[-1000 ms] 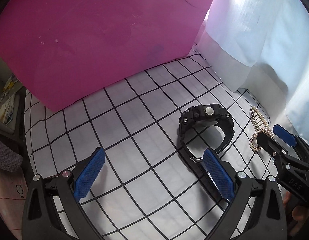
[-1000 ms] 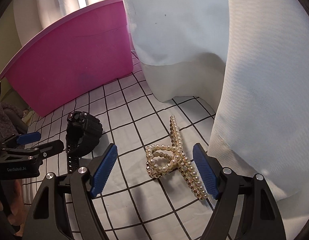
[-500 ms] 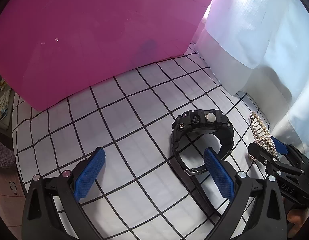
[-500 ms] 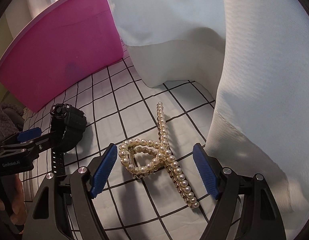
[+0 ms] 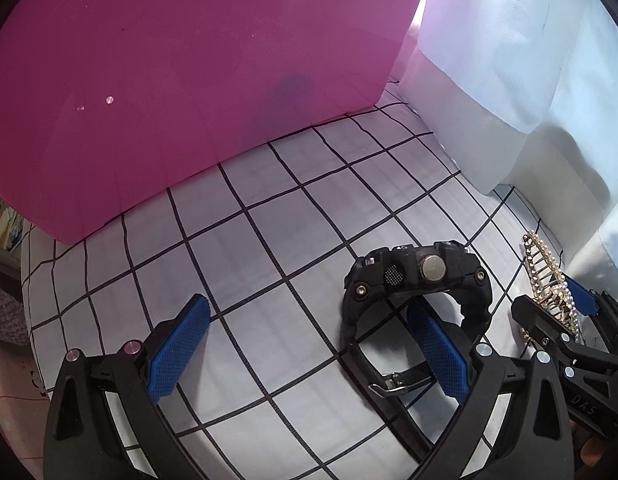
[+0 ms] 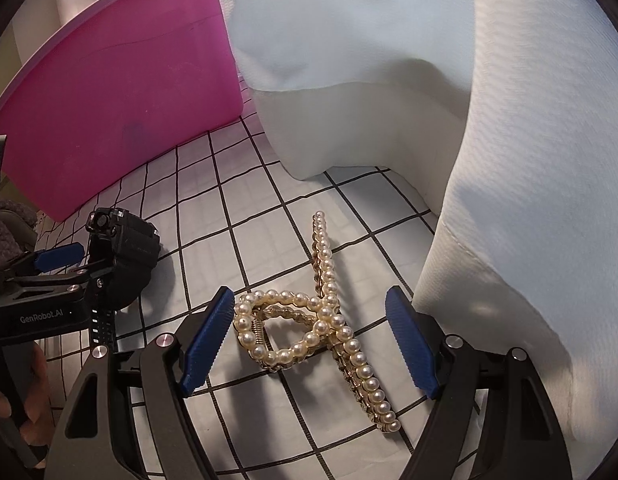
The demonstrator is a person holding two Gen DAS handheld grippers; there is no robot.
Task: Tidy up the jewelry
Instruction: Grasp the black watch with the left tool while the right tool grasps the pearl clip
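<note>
A black chunky watch point(image 5: 417, 280) stands on its side on the checked cloth; it also shows in the right wrist view point(image 6: 125, 256). My left gripper point(image 5: 309, 348) is open, its right finger point(image 5: 437, 352) reaching inside the watch strap loop. A gold and pearl hair claw clip point(image 6: 321, 320) lies on the cloth between the open fingers of my right gripper point(image 6: 309, 336), not gripped. The clip also shows at the right in the left wrist view point(image 5: 549, 280), with the right gripper point(image 5: 557, 316) around it.
A big pink bin point(image 5: 181, 80) stands at the back, also seen in the right wrist view point(image 6: 109, 120). White cloth point(image 6: 429, 80) hangs close at the right and back, point(image 5: 529, 60). The black-and-white checked cloth point(image 5: 269, 240) covers the table.
Both grippers moved forward. The left gripper's right finger has slid into the watch strap loop. The right gripper has come down around the pearl clip, which now lies between its fingers.
</note>
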